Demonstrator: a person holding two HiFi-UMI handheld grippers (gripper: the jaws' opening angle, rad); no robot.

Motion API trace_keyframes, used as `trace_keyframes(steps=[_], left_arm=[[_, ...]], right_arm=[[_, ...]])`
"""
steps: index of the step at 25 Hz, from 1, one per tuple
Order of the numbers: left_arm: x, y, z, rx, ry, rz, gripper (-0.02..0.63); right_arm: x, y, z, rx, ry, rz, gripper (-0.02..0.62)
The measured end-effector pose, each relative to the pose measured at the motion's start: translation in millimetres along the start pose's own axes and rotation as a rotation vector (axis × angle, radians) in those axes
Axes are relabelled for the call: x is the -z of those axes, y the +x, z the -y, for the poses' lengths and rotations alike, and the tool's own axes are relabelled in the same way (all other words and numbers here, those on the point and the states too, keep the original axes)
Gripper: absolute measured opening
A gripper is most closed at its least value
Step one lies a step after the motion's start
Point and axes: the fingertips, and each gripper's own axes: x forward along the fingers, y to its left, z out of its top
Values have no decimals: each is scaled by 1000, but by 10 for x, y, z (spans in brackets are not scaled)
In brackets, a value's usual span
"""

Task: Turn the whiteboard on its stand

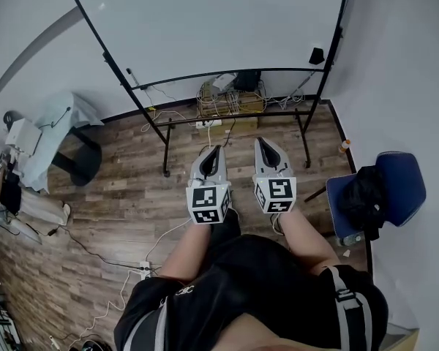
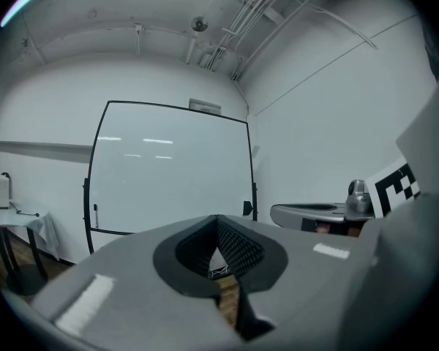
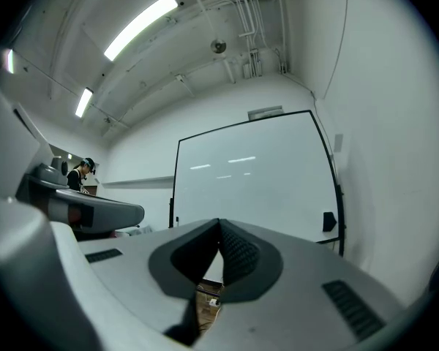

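Note:
The whiteboard (image 1: 219,20) stands upright in its black wheeled stand (image 1: 234,115) on the wooden floor, some way in front of me. It also fills the middle of the left gripper view (image 2: 168,174) and the right gripper view (image 3: 256,174). Side by side at waist height, my left gripper (image 1: 218,149) and right gripper (image 1: 260,142) both point toward the board. Neither touches it. The left gripper (image 2: 218,218) is shut with nothing between its jaws, and so is the right gripper (image 3: 219,221). A black eraser (image 1: 316,55) clings to the board's right side.
A blue chair with a black bag (image 1: 384,189) stands at the right by the wall. A cloth-covered table (image 1: 58,123) is at the left. A box and tangled cables (image 1: 227,97) lie under the board. A power strip (image 1: 144,269) lies on the floor.

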Motion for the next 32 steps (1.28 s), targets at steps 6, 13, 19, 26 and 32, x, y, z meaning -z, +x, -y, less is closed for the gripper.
trace_keyframes(steps=[6, 13, 19, 26, 32], left_arm=[[-52, 308, -183, -12, -8, 31, 6], [28, 796, -396, -11, -24, 31, 6], [74, 1400, -661, 4, -38, 17, 6], [17, 2156, -1042, 31, -74, -8, 6], [66, 2747, -1378, 48, -96, -36, 6]], right_arm=[[32, 322, 85, -12, -16, 6, 5], [109, 776, 302, 3, -13, 15, 5], [183, 1369, 455, -7, -5, 9, 5], [235, 2157, 677, -11, 15, -17, 5], [339, 2774, 802, -25, 20, -52, 5]])
